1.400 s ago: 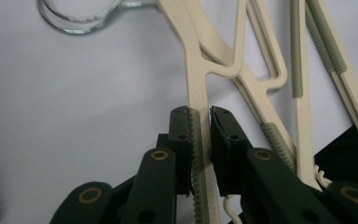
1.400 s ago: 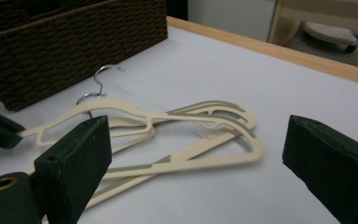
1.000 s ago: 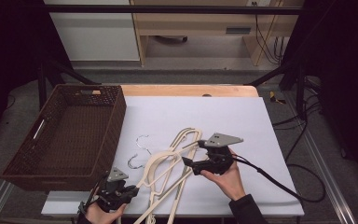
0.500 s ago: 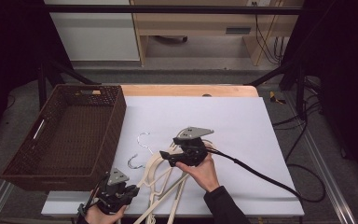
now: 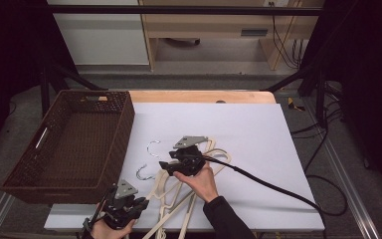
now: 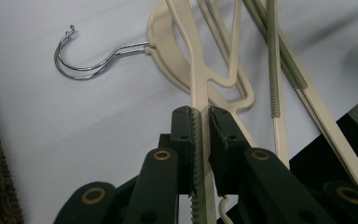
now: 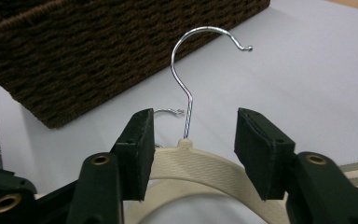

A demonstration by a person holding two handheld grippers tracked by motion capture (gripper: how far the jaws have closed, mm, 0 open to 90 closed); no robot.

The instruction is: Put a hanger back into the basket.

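2 grippers: left gripper [image 6: 204,140] clamps a hanger [image 6: 196,70]; right gripper [image 7: 193,149] closing astride another.

hangers [image 5: 189,191] on table [image 5: 258,134], basket [image 5: 74,144] at their left

Lab: black rig frame [image 5: 179,9], cables [image 5: 323,129]

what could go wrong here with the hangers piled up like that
1. The right gripper has just been closing around the top hanger's neck, but its pads are not yet on it; the thin metal hook could slip out sideways.
2. The left gripper is shut on an arm of a cream hanger in the same pile, so lifting one may drag or tangle the others.
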